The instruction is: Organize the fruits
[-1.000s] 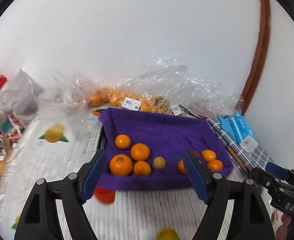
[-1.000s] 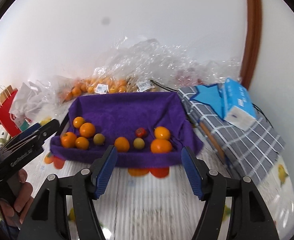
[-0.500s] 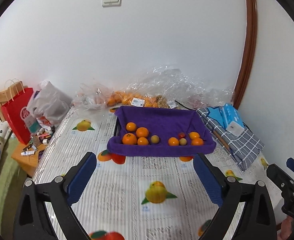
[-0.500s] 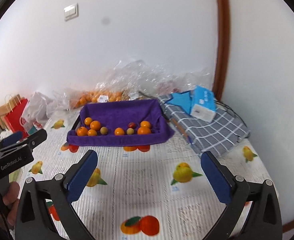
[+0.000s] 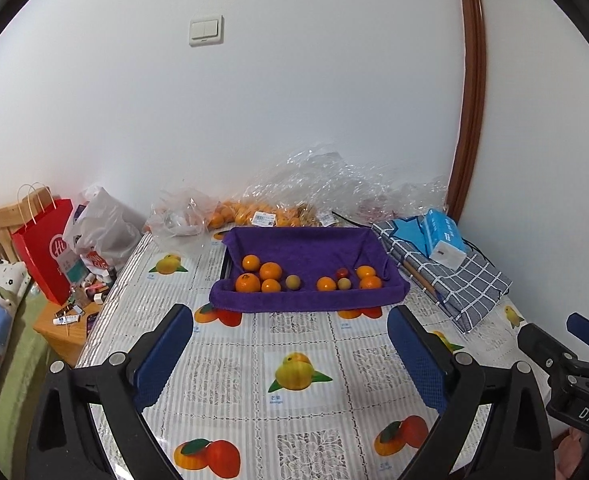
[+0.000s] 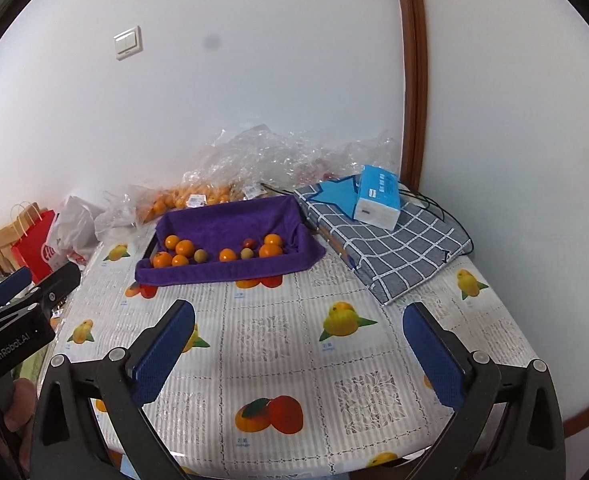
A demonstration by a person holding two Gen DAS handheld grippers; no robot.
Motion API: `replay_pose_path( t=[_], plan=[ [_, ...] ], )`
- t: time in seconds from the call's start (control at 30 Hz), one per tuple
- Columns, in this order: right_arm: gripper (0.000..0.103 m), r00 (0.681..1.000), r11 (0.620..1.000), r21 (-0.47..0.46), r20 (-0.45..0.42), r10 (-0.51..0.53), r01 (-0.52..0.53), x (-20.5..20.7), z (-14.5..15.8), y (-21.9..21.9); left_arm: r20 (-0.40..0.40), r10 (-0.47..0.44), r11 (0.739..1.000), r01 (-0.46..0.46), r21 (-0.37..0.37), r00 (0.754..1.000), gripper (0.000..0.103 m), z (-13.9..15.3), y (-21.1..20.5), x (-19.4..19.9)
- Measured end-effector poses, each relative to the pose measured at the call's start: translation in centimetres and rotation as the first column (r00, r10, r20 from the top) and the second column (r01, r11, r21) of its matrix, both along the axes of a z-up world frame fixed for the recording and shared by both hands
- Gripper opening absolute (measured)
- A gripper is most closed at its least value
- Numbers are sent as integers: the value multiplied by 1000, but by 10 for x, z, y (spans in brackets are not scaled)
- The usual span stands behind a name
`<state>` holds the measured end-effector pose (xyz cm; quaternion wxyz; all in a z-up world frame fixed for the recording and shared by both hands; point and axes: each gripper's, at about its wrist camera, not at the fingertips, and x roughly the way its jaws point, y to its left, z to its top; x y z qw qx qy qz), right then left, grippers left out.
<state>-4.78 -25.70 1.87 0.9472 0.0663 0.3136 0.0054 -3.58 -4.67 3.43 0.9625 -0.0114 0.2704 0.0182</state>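
I see my left gripper [image 5: 290, 350] and right gripper [image 6: 298, 346] both spread wide with nothing between their blue pads, hovering over the fruit-print tablecloth [image 5: 294, 336]. The fruits sit well ahead in the purple towel-lined tray [image 5: 310, 302]: four oranges [image 5: 271, 271] cluster at its left, a greenish fruit [image 5: 293, 281] beside them, three more oranges and a small red fruit [image 5: 341, 272] toward the right.

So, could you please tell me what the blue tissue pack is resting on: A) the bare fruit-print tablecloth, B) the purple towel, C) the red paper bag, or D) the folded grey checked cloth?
D: the blue tissue pack lies on the folded grey checked cloth, right of the purple towel.
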Motion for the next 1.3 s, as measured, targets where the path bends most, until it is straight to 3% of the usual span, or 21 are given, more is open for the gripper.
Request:
replay_pose_path(
  t=[1.03, 1.3],
  plan=[
    [102, 999, 1000, -8, 32, 20, -20, -15, 18, 8, 3, 4, 1000, -4, 22, 1000, 98, 10, 2, -9],
    [102, 999, 999, -16, 29, 30, -29, -13, 20, 10, -5, -13, 1000, 13, -4, 1000, 99, 11, 4, -9]
  ],
)
